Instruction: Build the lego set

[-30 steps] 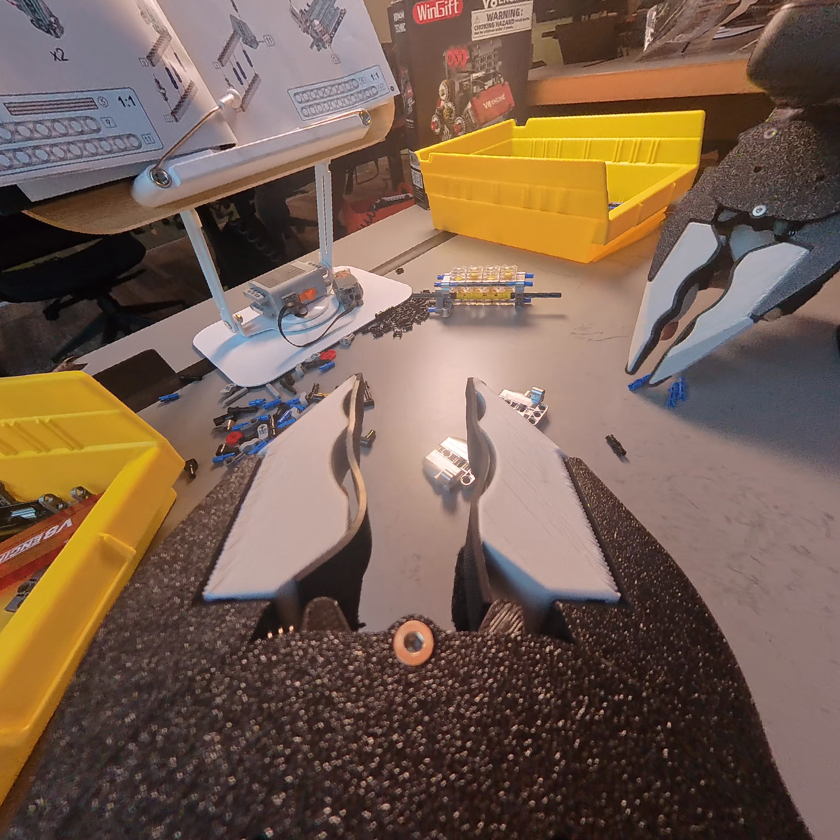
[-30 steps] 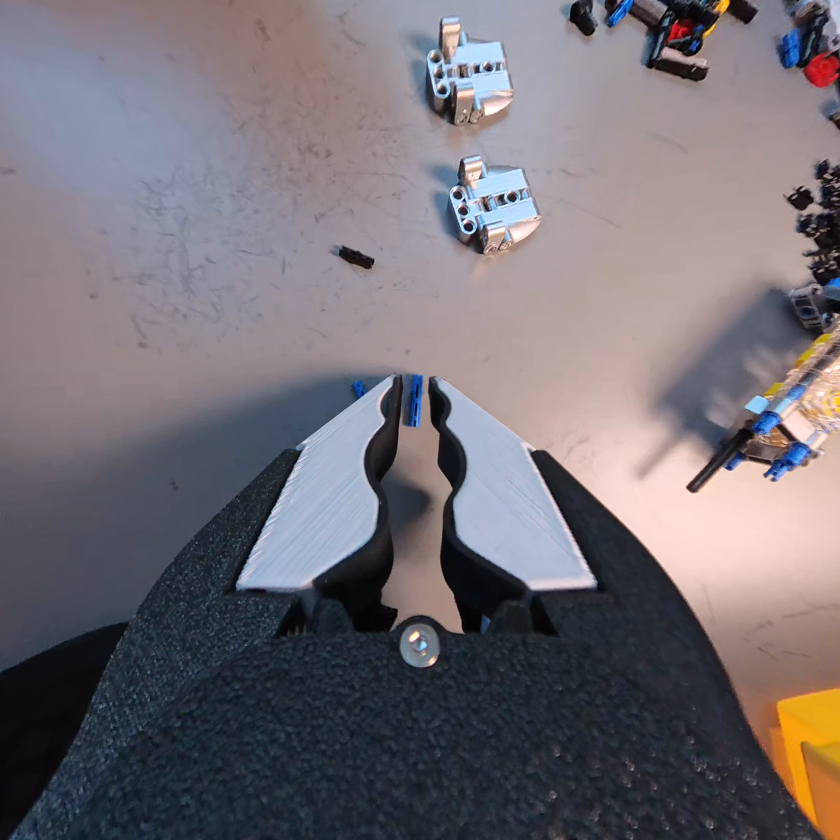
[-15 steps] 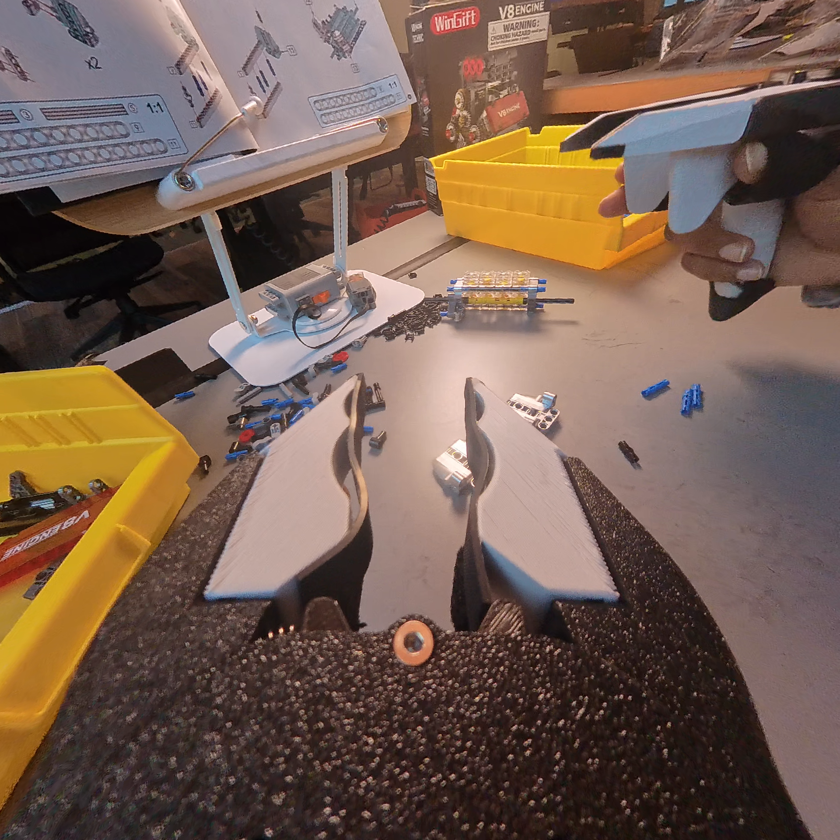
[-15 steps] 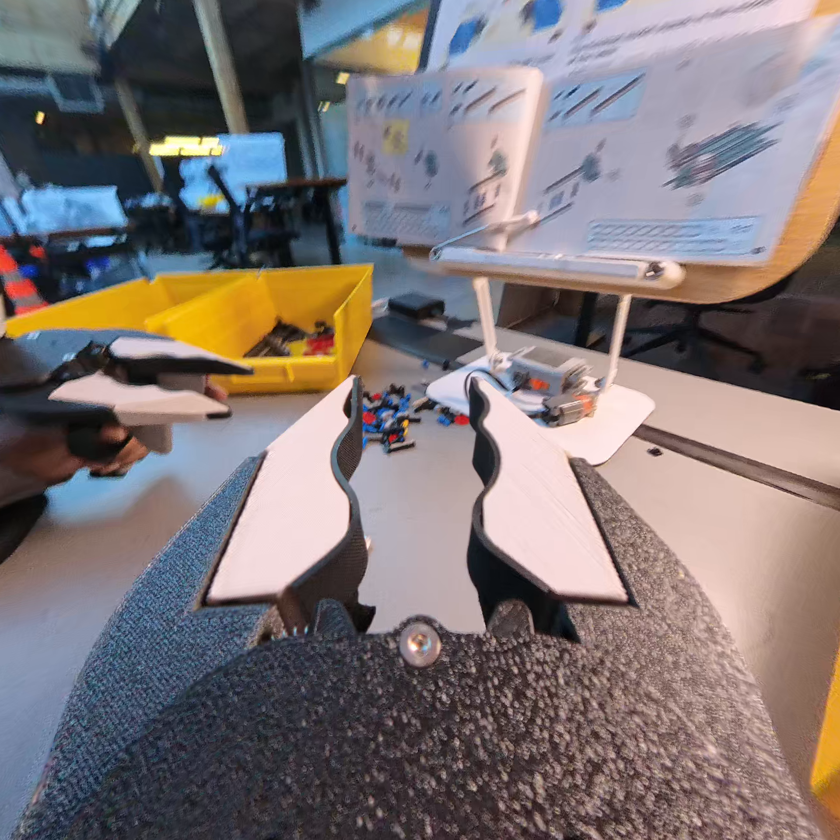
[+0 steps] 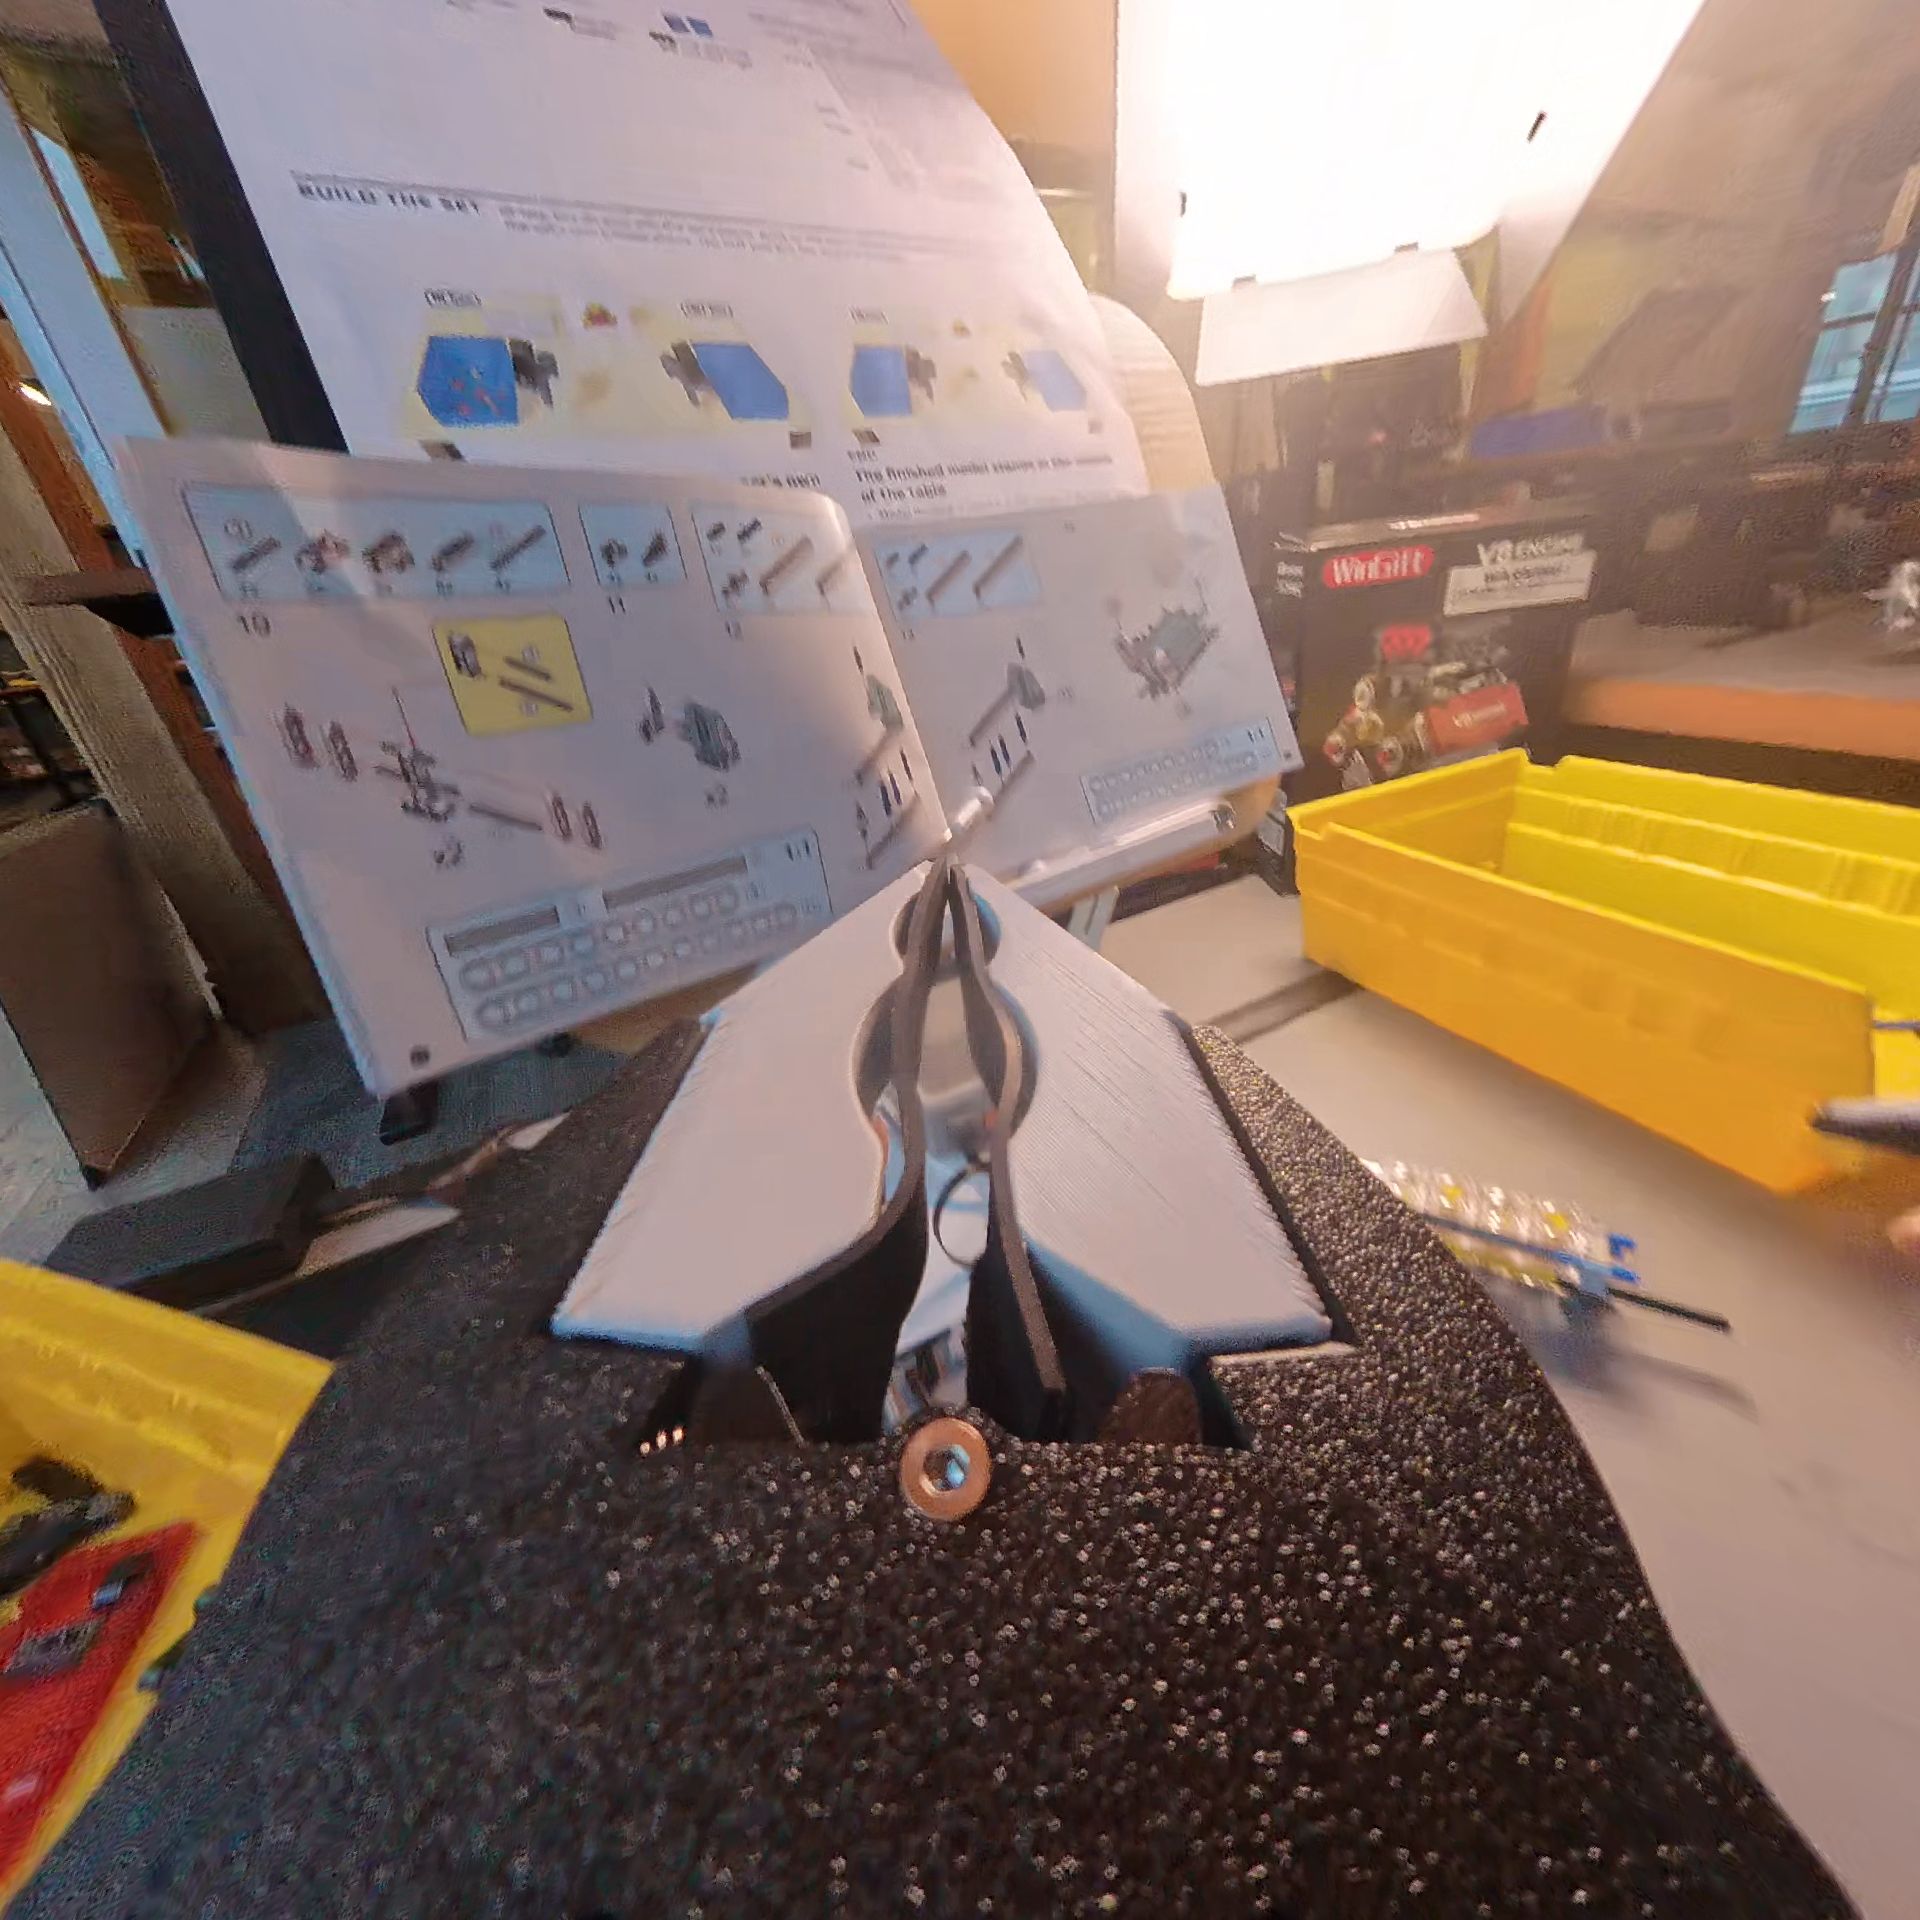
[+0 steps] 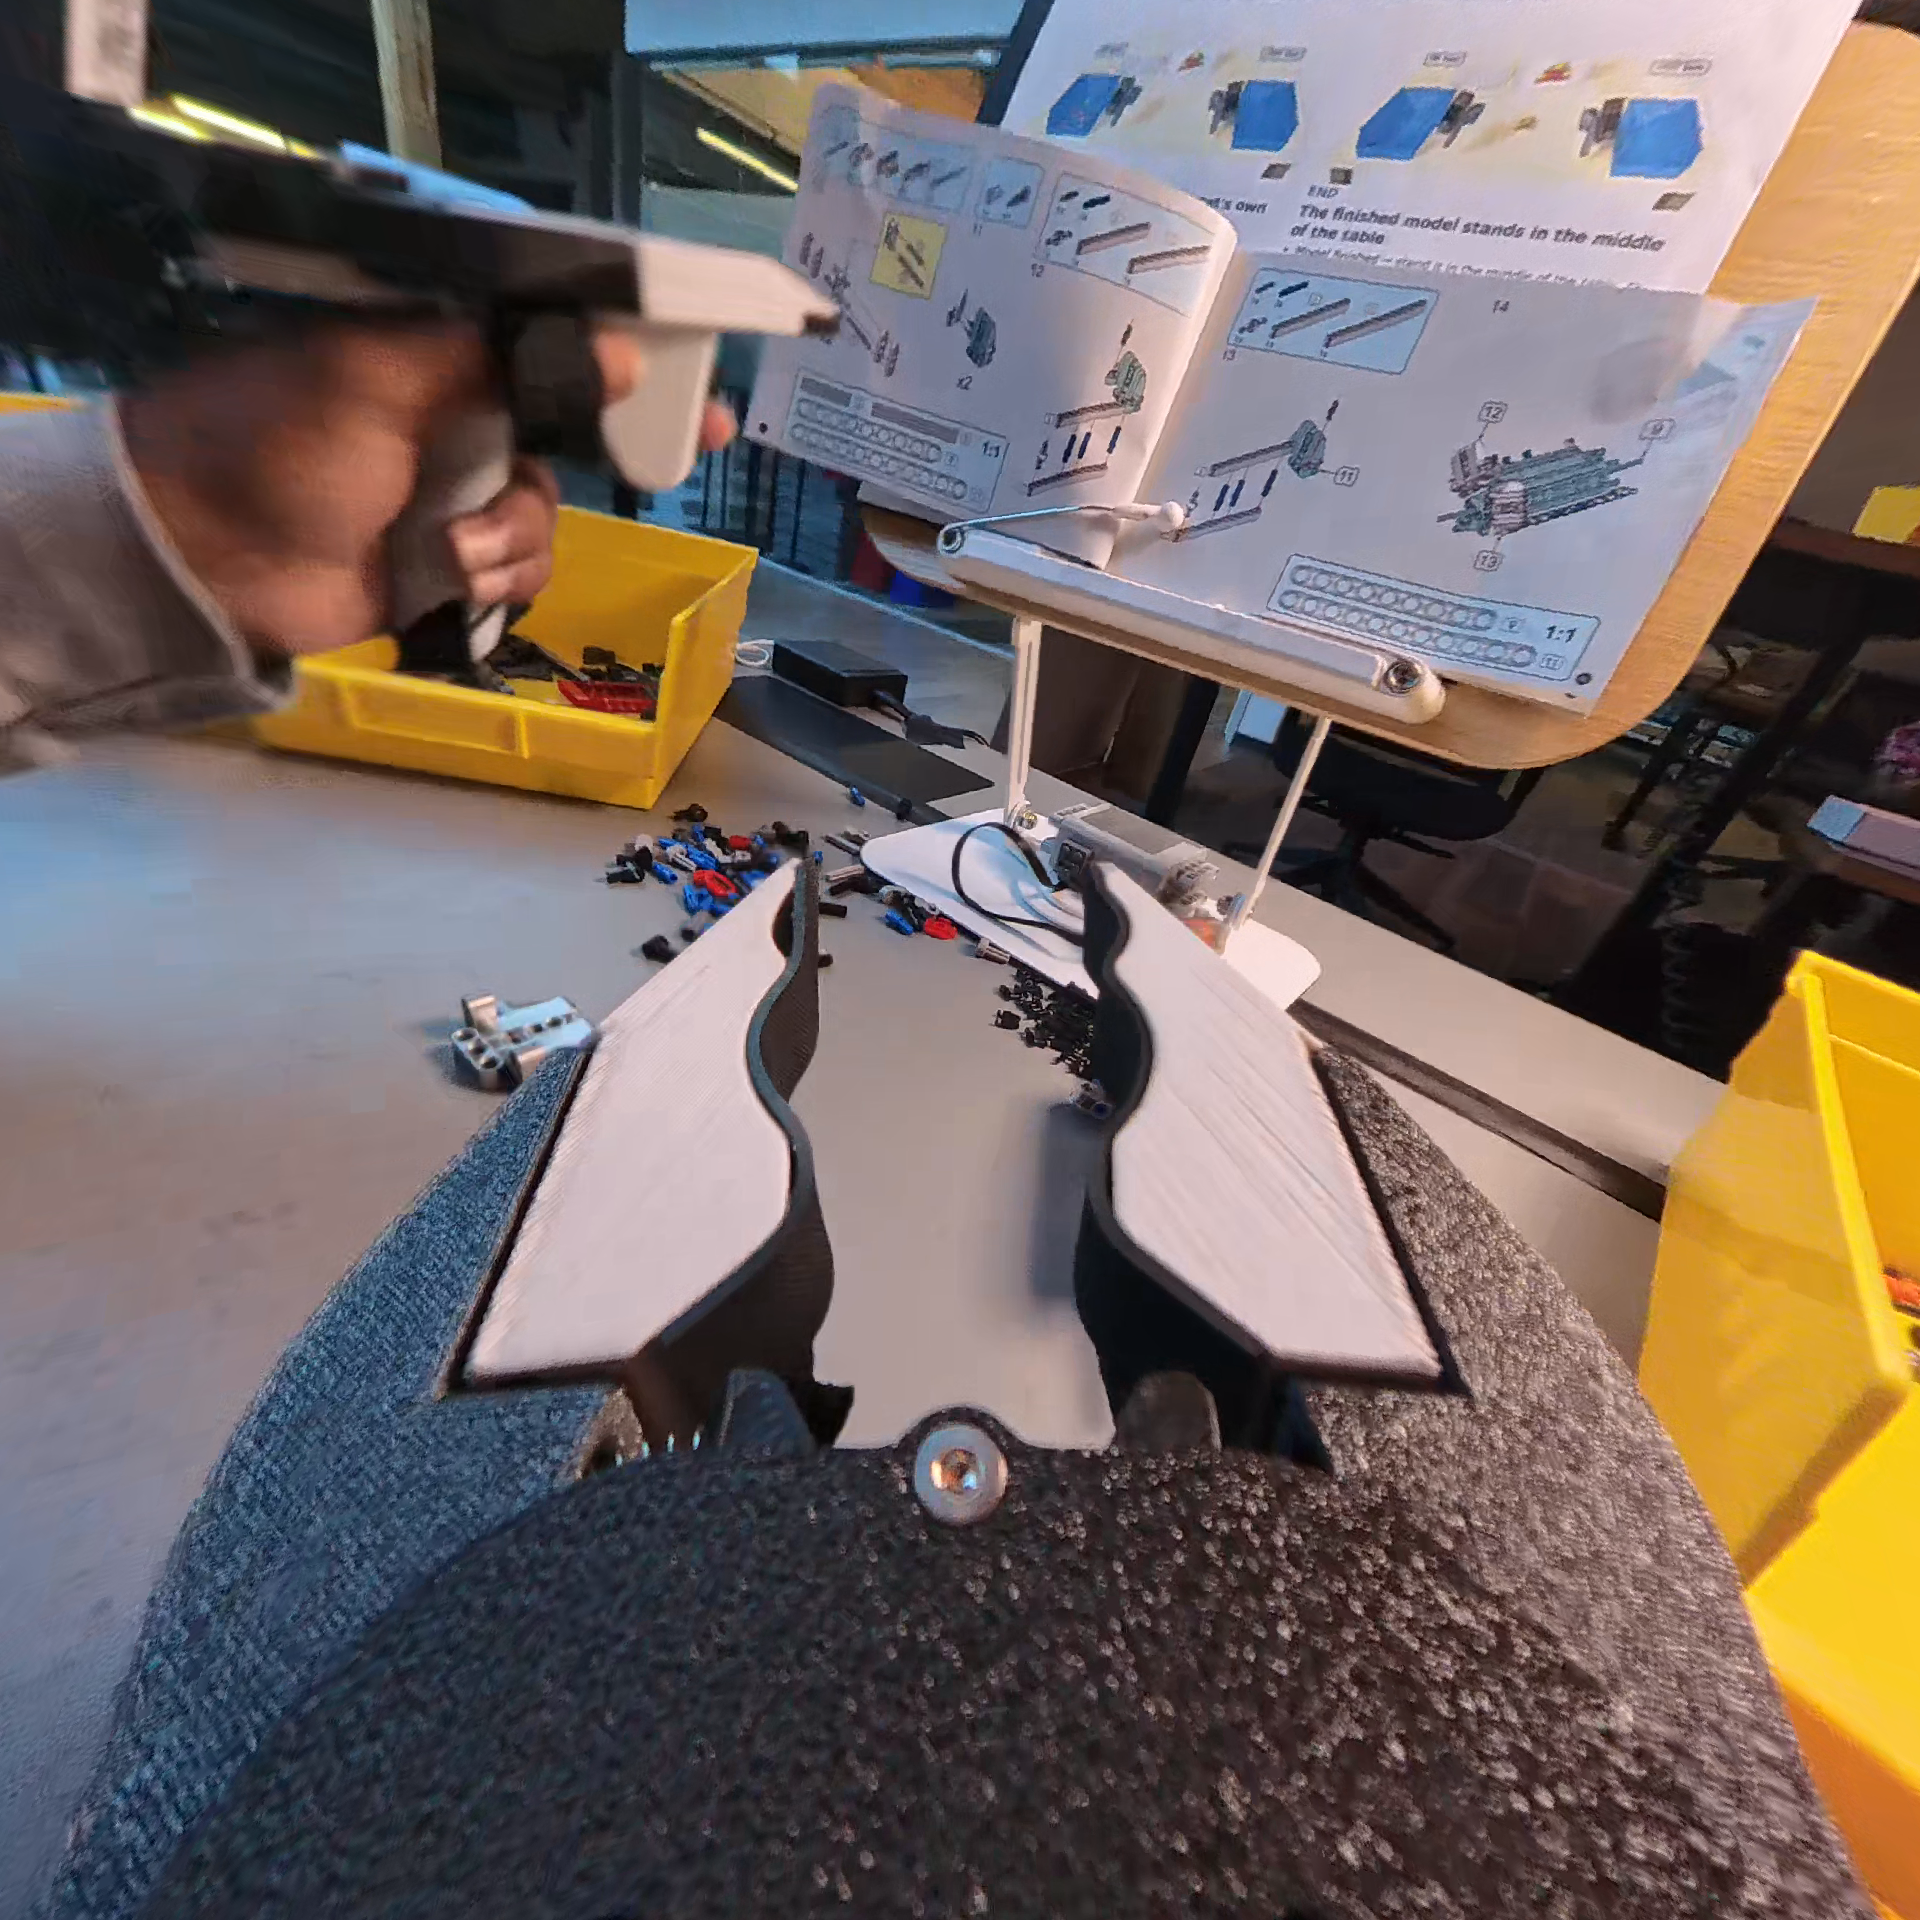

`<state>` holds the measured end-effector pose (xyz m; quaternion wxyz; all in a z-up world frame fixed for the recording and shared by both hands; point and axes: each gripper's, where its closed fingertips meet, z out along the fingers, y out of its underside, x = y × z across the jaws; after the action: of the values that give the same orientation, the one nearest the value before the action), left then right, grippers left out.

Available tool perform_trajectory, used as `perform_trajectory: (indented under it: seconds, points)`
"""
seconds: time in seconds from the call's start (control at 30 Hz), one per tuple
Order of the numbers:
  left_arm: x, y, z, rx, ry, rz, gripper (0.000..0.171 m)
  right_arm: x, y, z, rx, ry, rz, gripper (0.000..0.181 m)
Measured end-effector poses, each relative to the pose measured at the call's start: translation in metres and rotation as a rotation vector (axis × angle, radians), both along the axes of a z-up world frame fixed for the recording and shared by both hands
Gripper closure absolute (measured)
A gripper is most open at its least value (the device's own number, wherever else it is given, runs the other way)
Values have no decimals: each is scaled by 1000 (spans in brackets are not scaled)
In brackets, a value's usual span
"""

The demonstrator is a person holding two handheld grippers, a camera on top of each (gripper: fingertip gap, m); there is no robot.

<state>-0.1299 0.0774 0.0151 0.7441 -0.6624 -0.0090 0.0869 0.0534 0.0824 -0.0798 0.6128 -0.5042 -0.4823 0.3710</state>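
In the left wrist view, the left gripper (image 5: 948,883) is up in the air with its tips pressed together, right at the edge of a booklet page (image 5: 540,727). In the right wrist view, the right gripper (image 6: 951,883) is spread wide over the grey table (image 6: 260,935), holding nothing, near little loose pieces (image 6: 707,868).

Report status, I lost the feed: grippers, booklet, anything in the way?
Left gripper shut, tips at curled booklet page; grip unclear. Right gripper open, empty, over table. Wire clip across lower pages.
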Motion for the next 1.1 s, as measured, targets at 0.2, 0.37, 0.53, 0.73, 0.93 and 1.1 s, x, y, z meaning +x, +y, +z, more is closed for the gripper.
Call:
perform_trajectory:
  seconds: [0.2,0.37,0.53,0.73,0.93,1.1]
  points:
    - [-42,62,37,68,29,115,171,-6,-9,-14,102,-91,25,132]
    - [-60,79,37,66,66,174,171,-8,-13,-17,106,-111,62,132]
    - [-65,77,42,87,89,194,171,-10,-14,-18,93,-116,78,134]
    - [-65,74,42,76,89,181,171,-10,-15,-18,99,-118,80,135]
    - [-47,44,21,30,87,109,171,-10,-14,-19,103,-122,73,135]
    - [-41,-11,-11,-36,67,93,171,-10,-14,-19,103,-123,71,134]
